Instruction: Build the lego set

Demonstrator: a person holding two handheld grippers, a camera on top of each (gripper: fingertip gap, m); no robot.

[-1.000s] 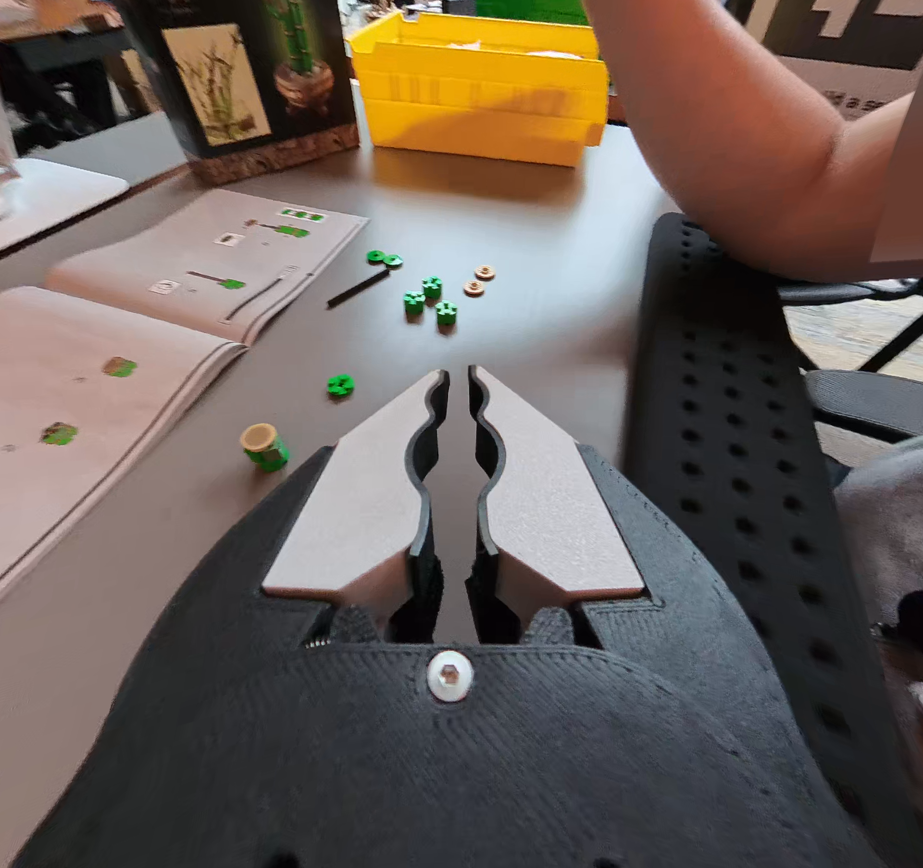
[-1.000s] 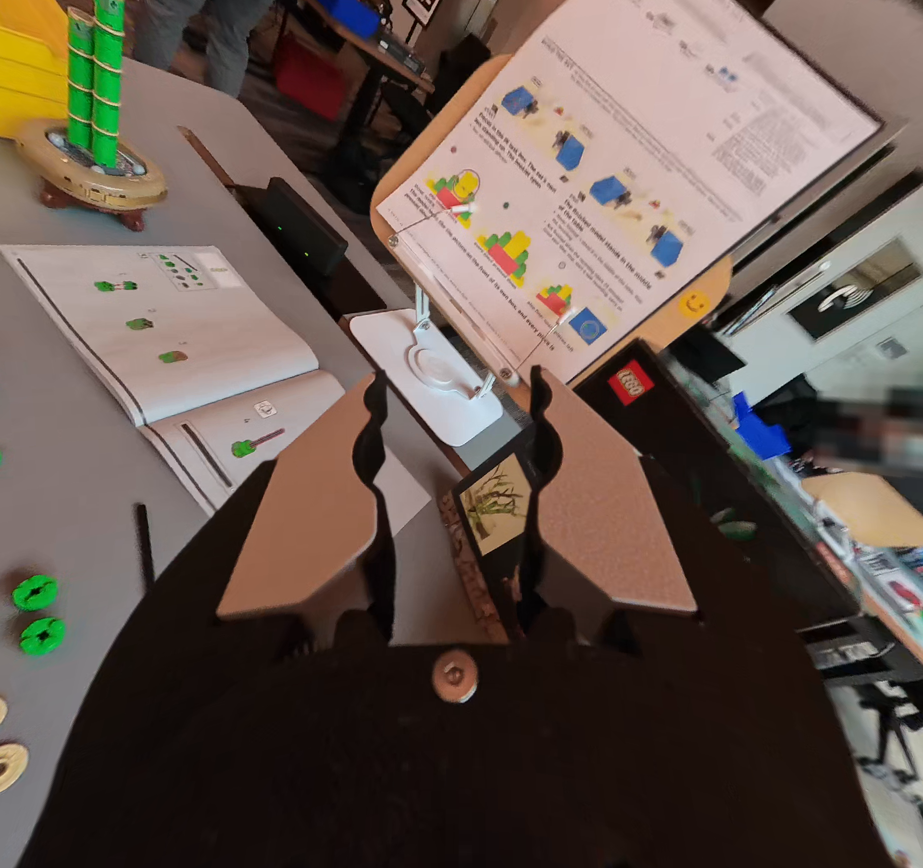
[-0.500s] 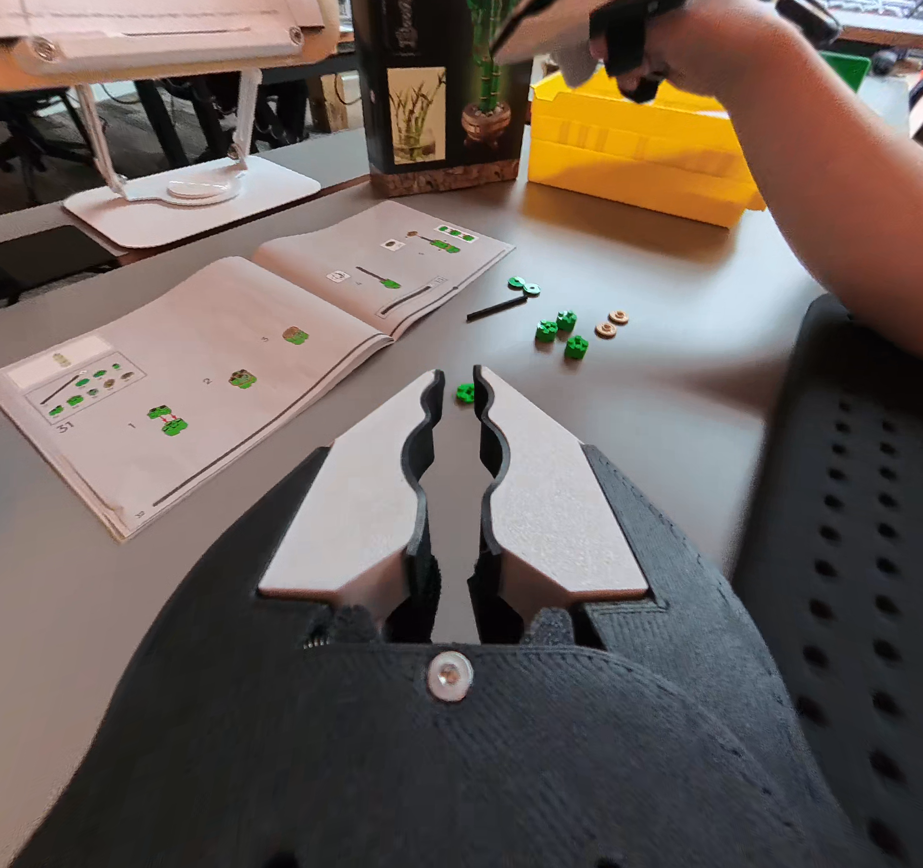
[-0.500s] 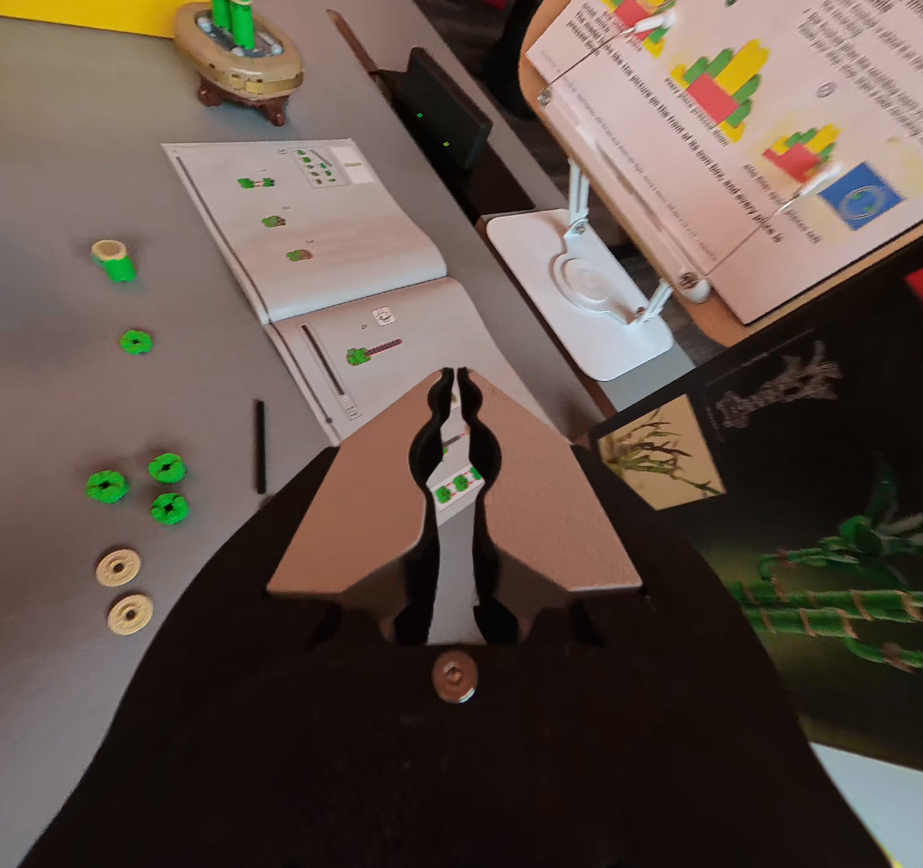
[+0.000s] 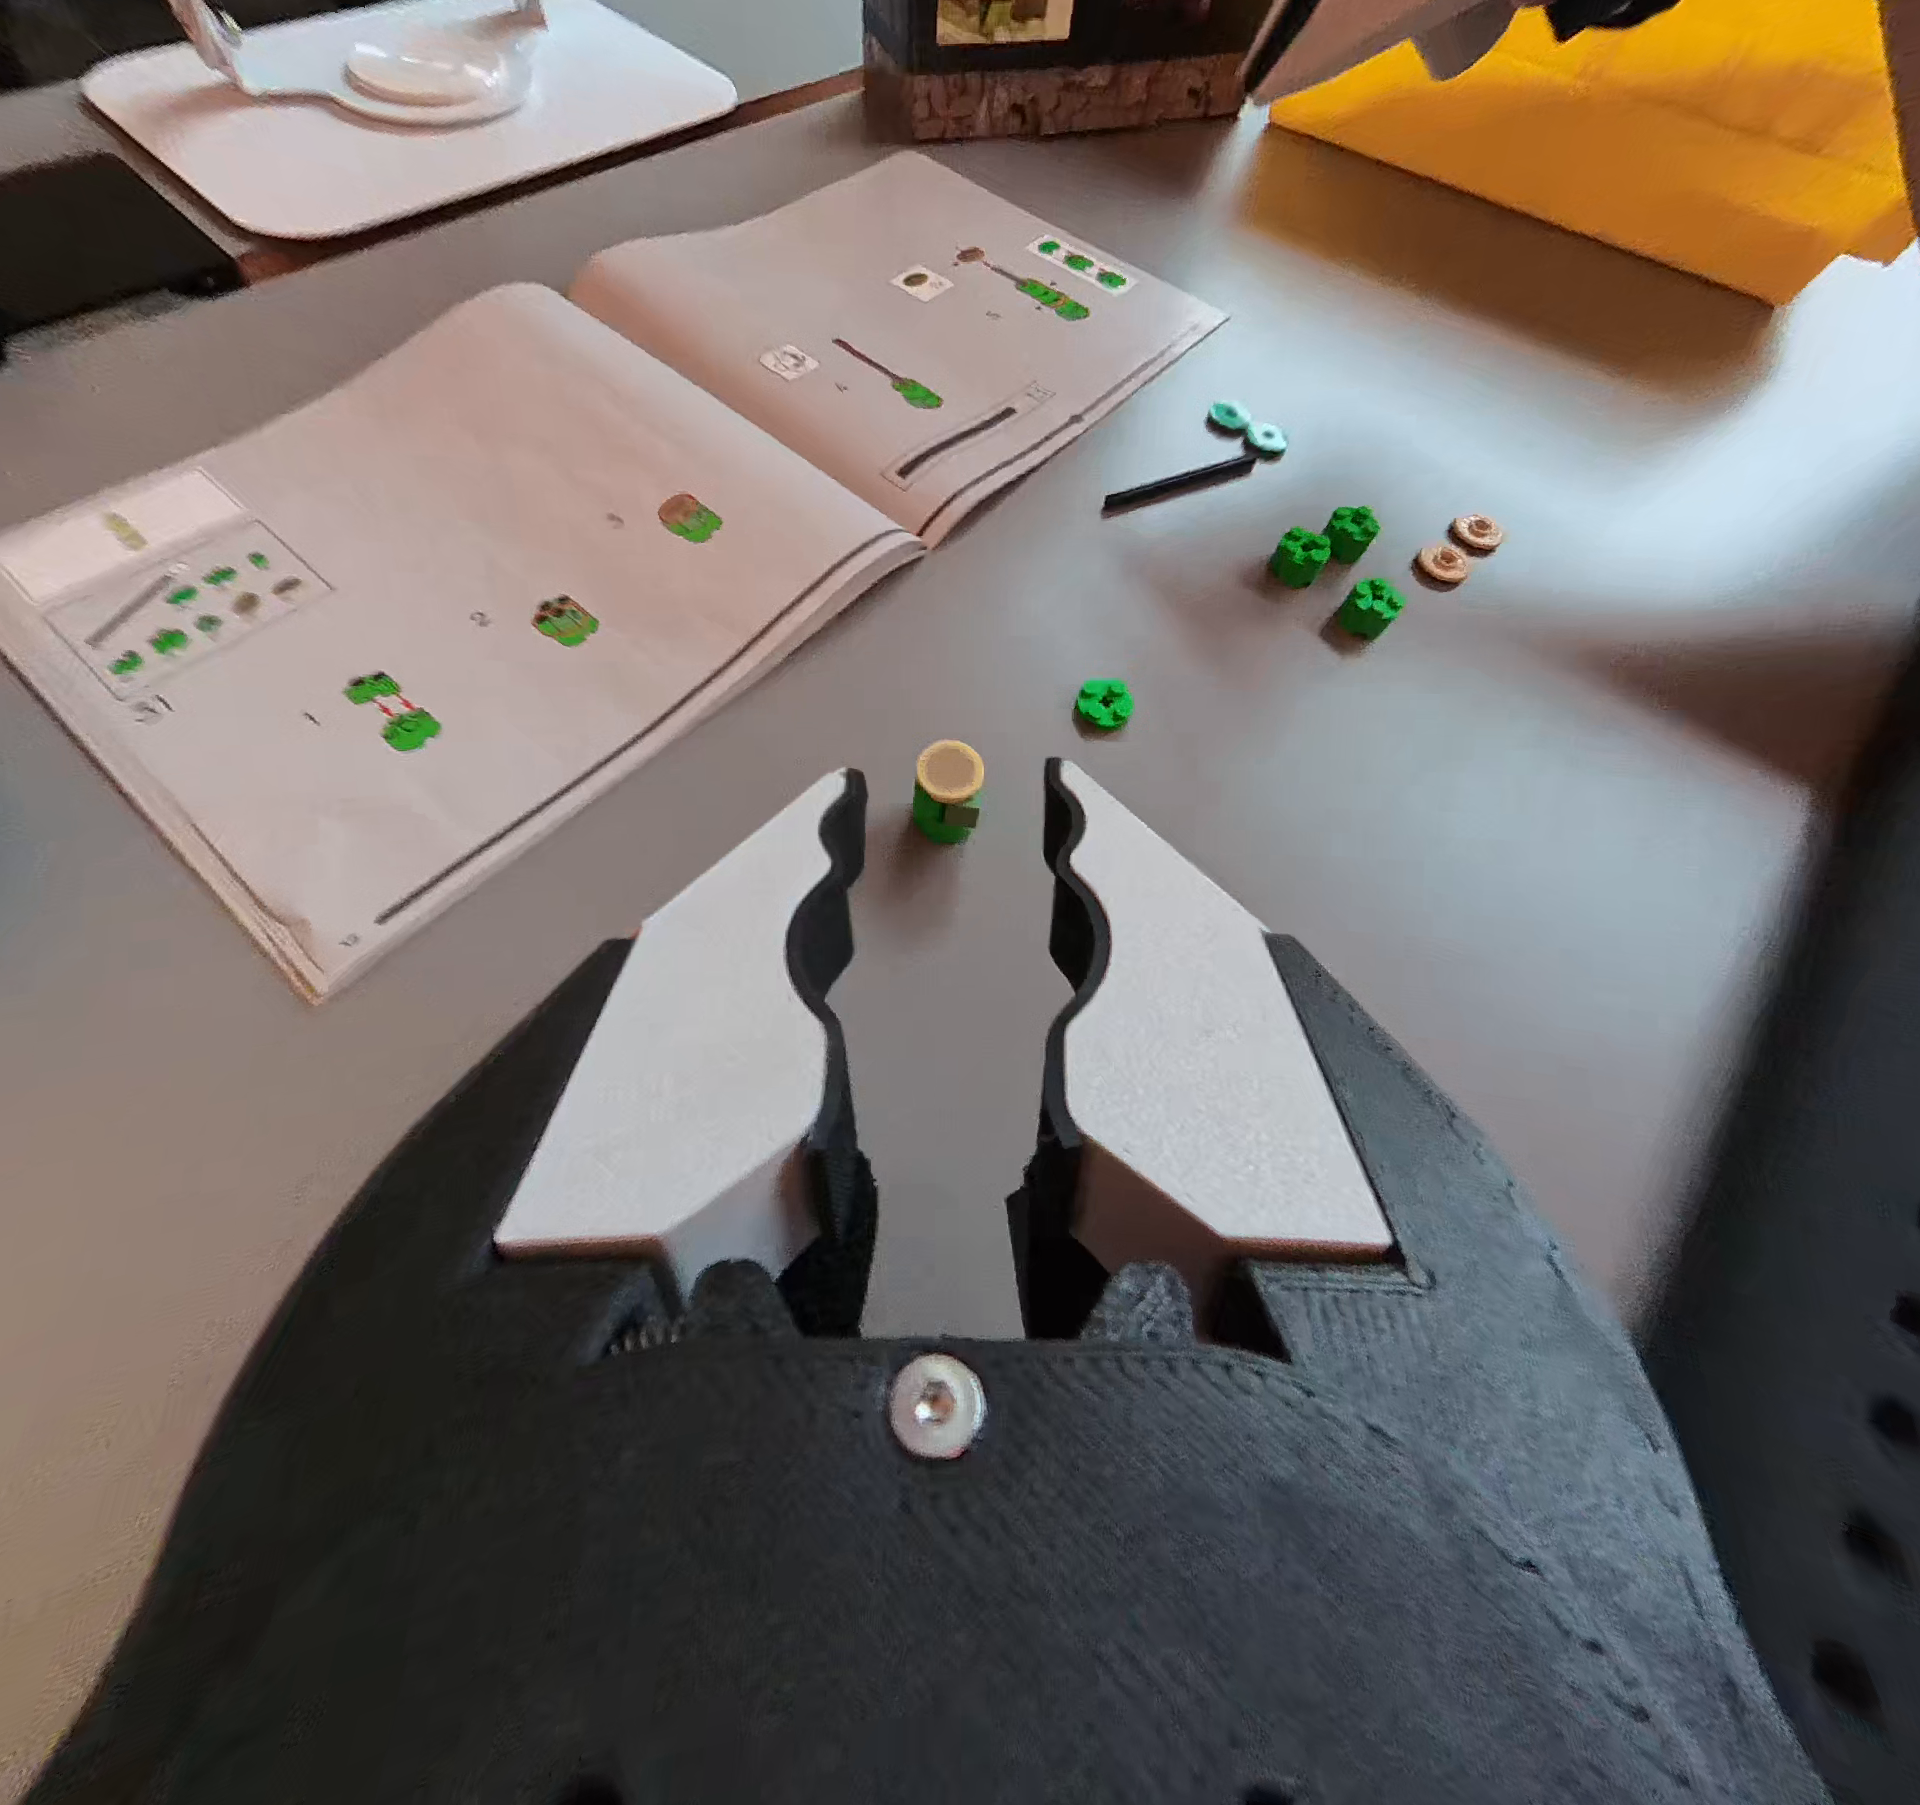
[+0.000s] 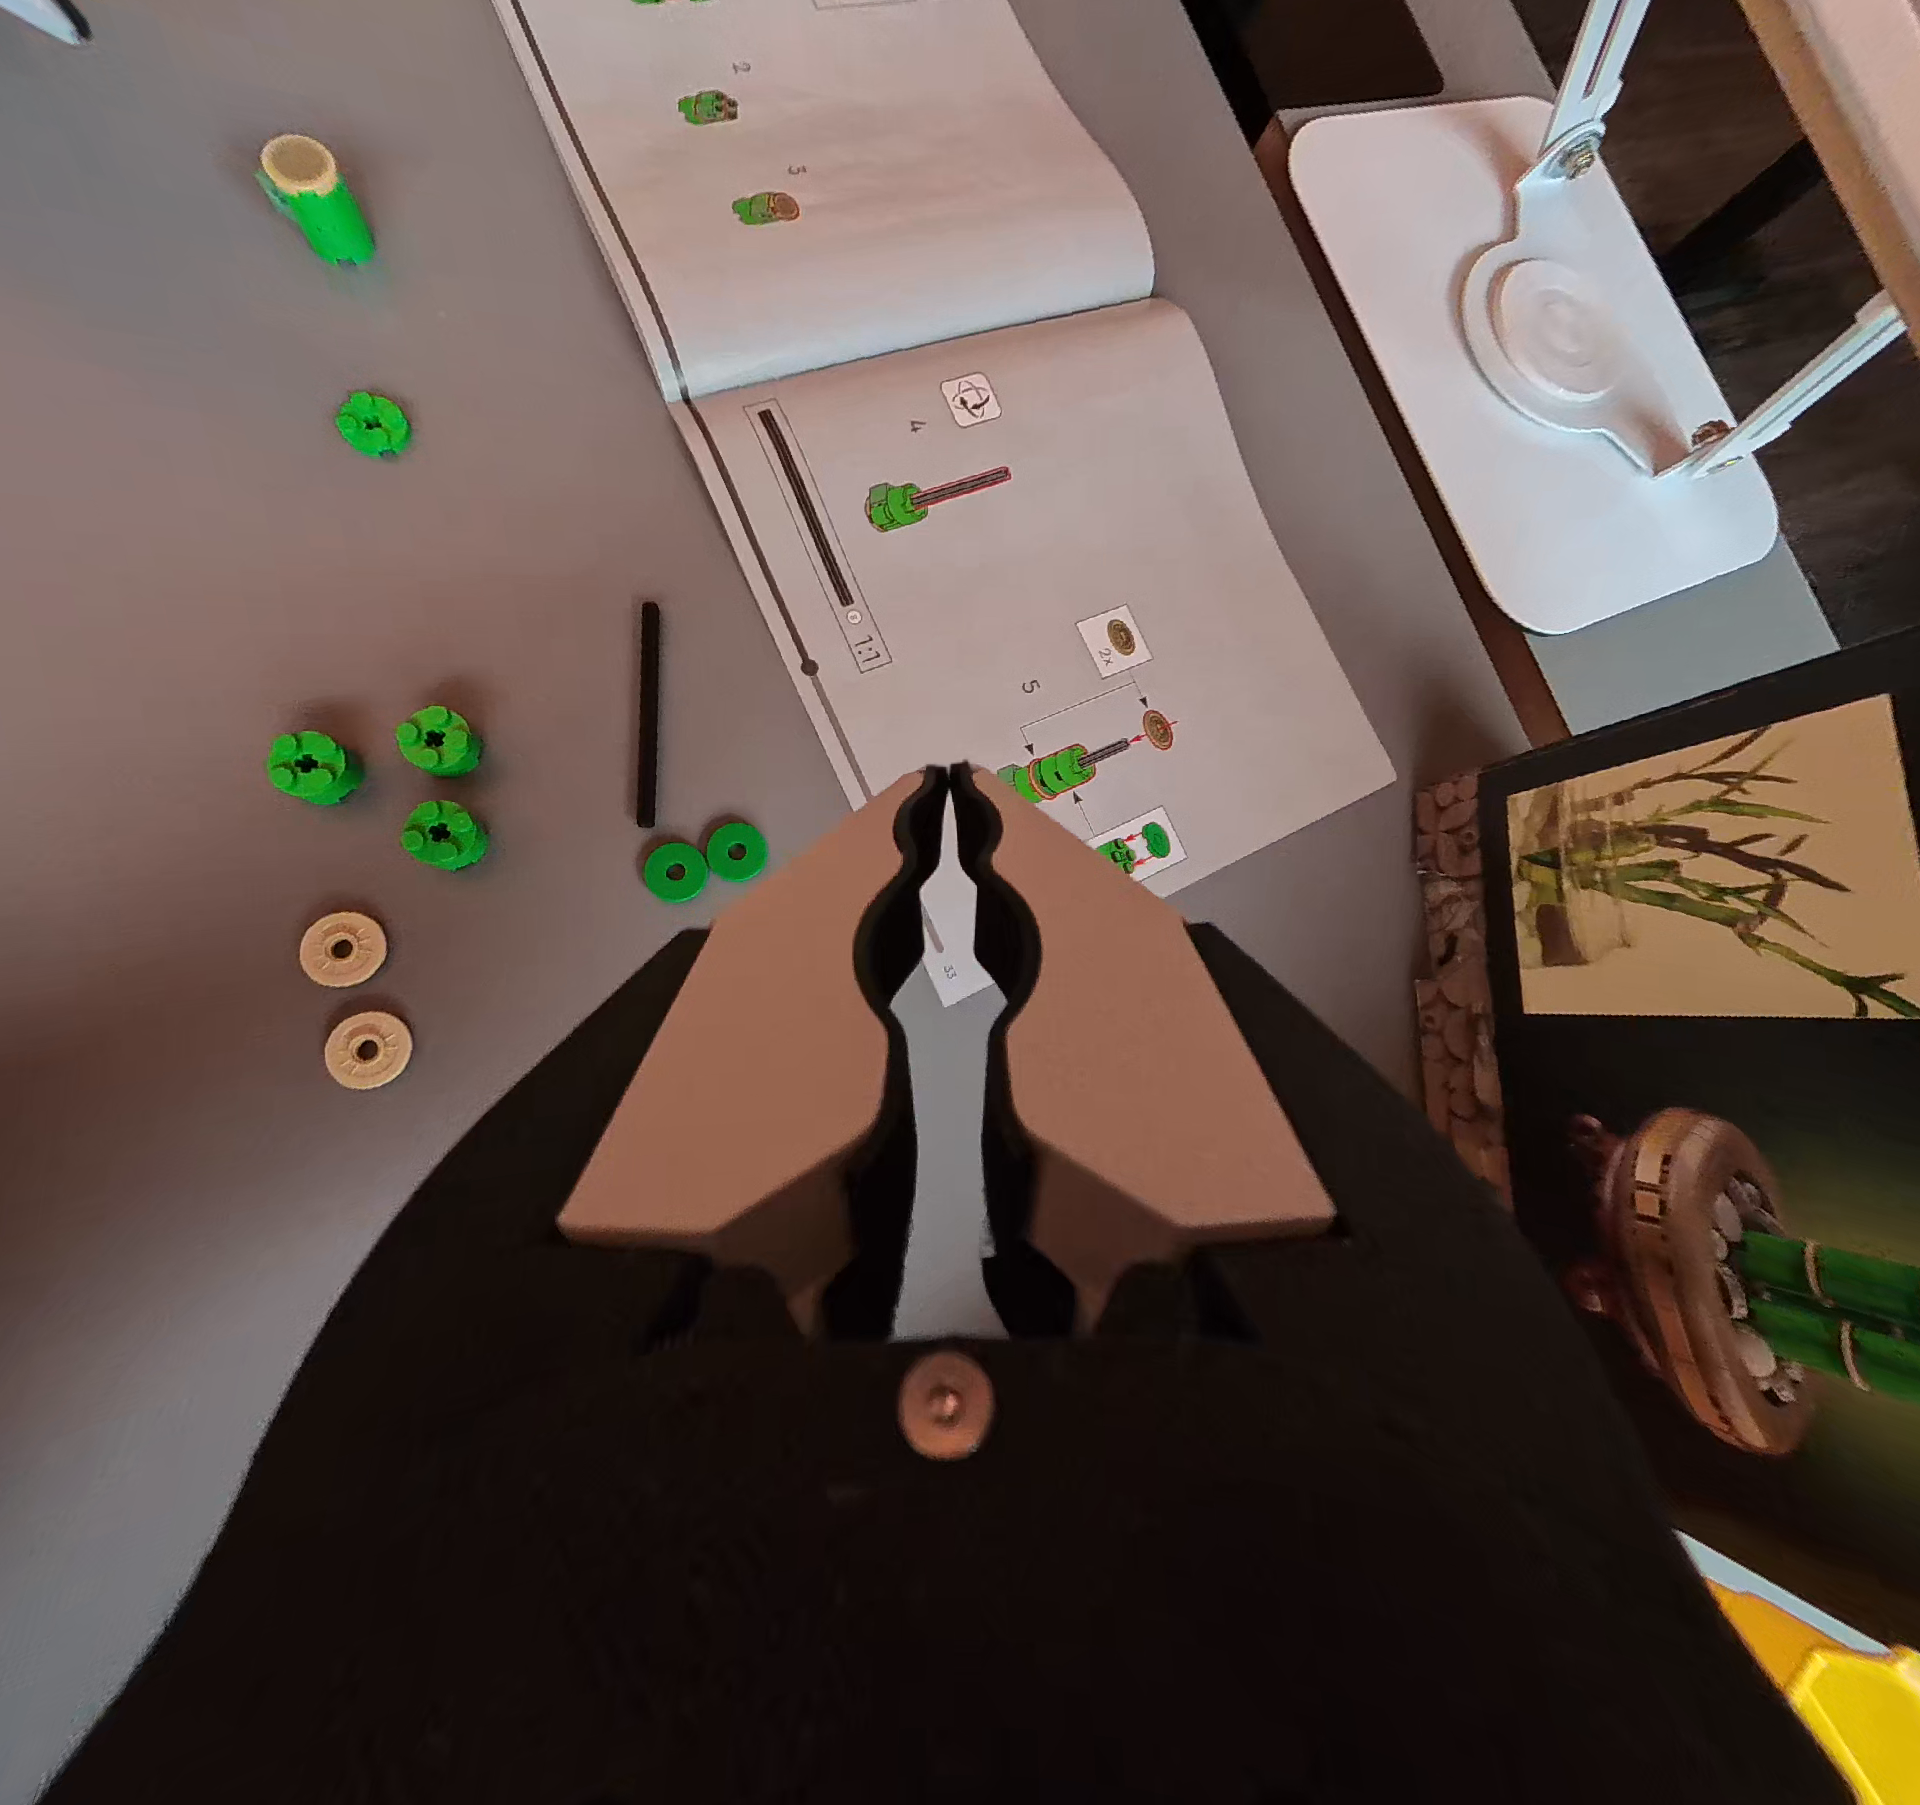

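**Left gripper lined up on the green stack**

Since the earlier frame the left gripper (image 5: 951, 789) is being shown with jaws spread wide instead of nearly closed, and the green cylinder stack with tan cap (image 5: 948, 792) is now framed between its fingertips, not yet touched. The right gripper (image 6: 948, 771) is being swung over the right page of the instruction booklet (image 6: 1039, 550), jaws pinched nearly together, nothing held.

The stack is being judged light, rigid and slick-sided; it is standing upright on the grey table (image 5: 1455, 924) and is likely to tip or skid if nudged. Grip is best taken across the green side walls, below the cap.

The left gripper is being held low, angled down and forward. The black axle (image 6: 648, 713) and loose green round bricks (image 6: 436, 740) are lying to the far right, well apart.
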